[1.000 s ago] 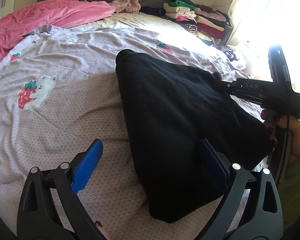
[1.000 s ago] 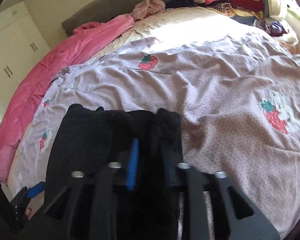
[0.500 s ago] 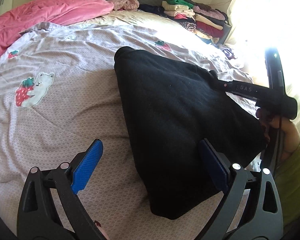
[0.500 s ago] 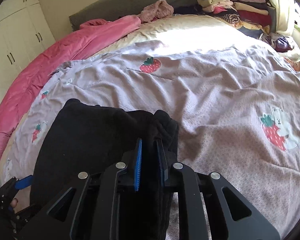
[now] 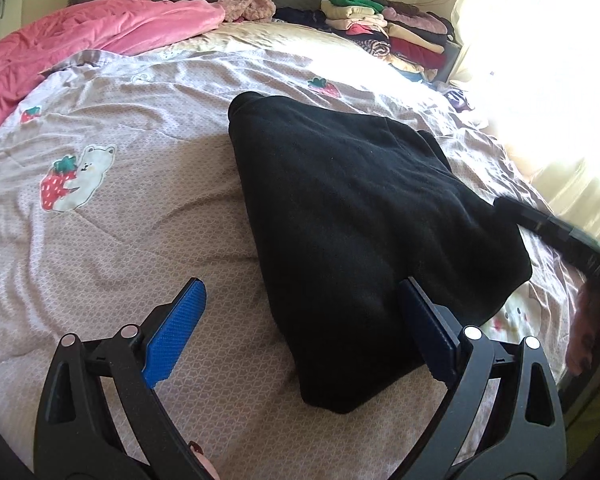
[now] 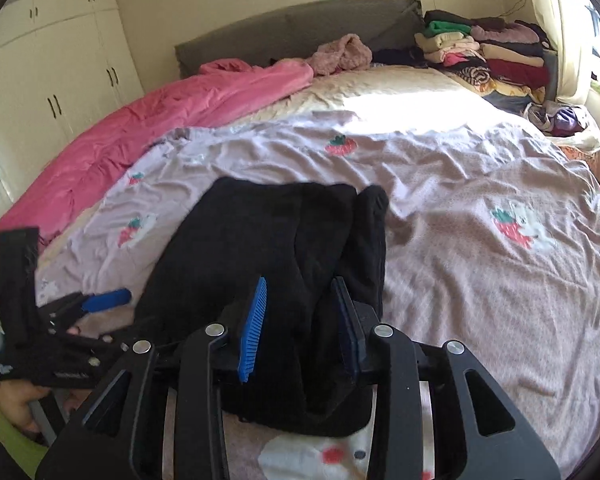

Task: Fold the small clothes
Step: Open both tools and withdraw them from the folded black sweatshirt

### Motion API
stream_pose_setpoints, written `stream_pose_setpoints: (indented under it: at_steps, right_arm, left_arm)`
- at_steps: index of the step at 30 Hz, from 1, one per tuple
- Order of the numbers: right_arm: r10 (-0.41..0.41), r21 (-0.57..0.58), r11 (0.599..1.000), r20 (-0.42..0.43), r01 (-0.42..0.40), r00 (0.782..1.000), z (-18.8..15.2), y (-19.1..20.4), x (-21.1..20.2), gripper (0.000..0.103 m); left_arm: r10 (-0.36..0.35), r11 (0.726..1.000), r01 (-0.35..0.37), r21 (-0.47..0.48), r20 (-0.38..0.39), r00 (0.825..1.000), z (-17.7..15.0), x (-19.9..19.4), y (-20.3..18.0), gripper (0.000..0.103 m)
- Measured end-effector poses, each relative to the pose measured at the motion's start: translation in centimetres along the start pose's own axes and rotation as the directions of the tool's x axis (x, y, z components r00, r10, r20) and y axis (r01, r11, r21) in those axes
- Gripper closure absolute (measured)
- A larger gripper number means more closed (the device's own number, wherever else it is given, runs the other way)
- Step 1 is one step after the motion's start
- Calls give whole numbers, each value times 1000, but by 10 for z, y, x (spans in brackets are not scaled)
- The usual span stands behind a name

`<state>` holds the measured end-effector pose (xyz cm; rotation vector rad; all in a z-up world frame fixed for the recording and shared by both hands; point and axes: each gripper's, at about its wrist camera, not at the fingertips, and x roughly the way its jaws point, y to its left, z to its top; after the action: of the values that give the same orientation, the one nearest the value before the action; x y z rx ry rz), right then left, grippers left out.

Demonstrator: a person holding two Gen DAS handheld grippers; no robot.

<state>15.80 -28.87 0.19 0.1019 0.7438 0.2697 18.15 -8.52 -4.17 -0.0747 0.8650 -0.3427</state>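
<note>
Black cloth fills the middle of the left wrist view: one folded black garment [image 5: 364, 216] lies flat on the lilac bed cover [image 5: 140, 216]. The left gripper [image 5: 300, 332] is spread wide. Its two blue pads [image 5: 176, 332] hold nothing; one pad is over the bare cover and the other is at the near edge of the garment. At the right edge, part of the right gripper [image 5: 556, 236] reaches to the side of the garment; its tips are hidden there. Behind, one pink blanket [image 5: 100, 32] lies along the left side, and a pile of folded clothes [image 5: 384, 28] stands at the far corner of the bed. Three strawberry prints are visible on the cover.

From the right wrist view, the right gripper [image 6: 300, 328] is partly spread, with a clear gap between its two fingers [image 6: 254, 328]. A fold of the garment [image 6: 260, 252] lies in this gap, but the pads are not pressed on it. The left gripper [image 6: 100, 304] is at the left, beside the garment. One white wardrobe [image 6: 48, 76] stands against the wall.
</note>
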Motion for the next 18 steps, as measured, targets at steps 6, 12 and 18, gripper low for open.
stream_pose_setpoints:
  at_steps: [6, 12, 18]
  right_arm:
    - [-63, 26, 998, -56, 65, 996, -18, -6, 12, 67]
    - [-71, 21, 997, 77, 69, 995, -17, 7, -38, 37]
    - [-84, 17, 996, 151, 82, 985, -29, 19, -79, 13]
  left_arm:
    - [20, 1000, -20, 18, 12, 1000, -7, -16, -3, 13]
    - [41, 999, -42, 17, 51, 998, -13, -42, 1, 10]
    - [67, 998, -68, 9, 72, 995, -25, -68, 3, 10]
